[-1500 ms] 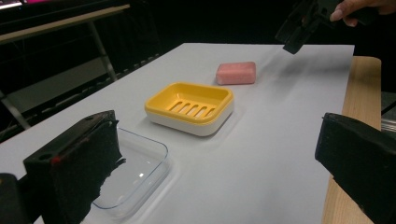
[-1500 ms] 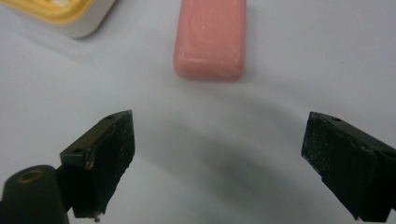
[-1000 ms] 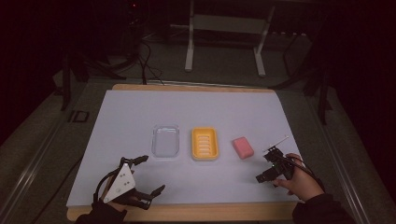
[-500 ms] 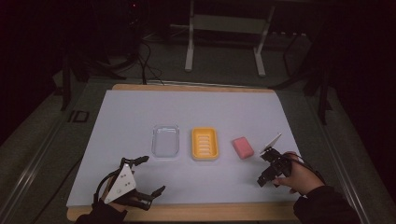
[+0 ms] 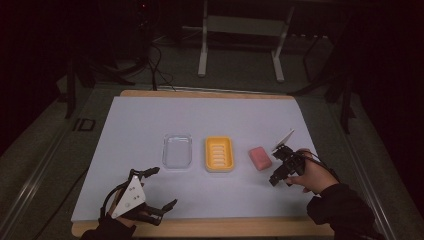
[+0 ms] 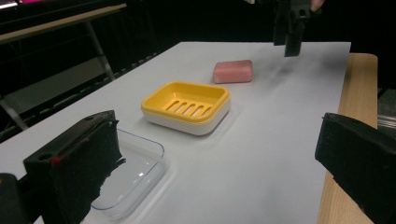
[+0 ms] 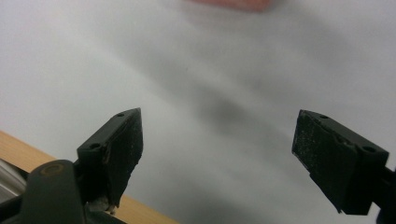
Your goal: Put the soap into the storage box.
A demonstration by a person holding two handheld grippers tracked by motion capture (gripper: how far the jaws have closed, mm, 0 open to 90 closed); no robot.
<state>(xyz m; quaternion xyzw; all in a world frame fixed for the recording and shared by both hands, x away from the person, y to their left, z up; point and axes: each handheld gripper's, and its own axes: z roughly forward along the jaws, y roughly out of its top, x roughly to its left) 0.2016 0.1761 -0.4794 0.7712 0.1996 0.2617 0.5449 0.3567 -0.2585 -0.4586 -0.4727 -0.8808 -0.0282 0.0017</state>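
Soap bar [image 5: 260,158] lay on the white sheet [image 5: 210,120], at three o'clock of the yellow dish [image 5: 219,154]; right gripper [image 5: 278,176], just beside at four o'clock, jaws apart after closing slightly, held nothing; its own view blurred the soap; left gripper [image 5: 162,189] spread, empty

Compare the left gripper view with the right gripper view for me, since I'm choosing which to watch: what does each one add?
Left gripper view alone: the yellow soap dish, the clear lid, the whole pink soap and the right gripper hanging above the sheet beside the soap.
Right gripper view alone: its own jaws, standing open with nothing between them.
Both: the white sheet, the table's wooden edge and some of the soap.
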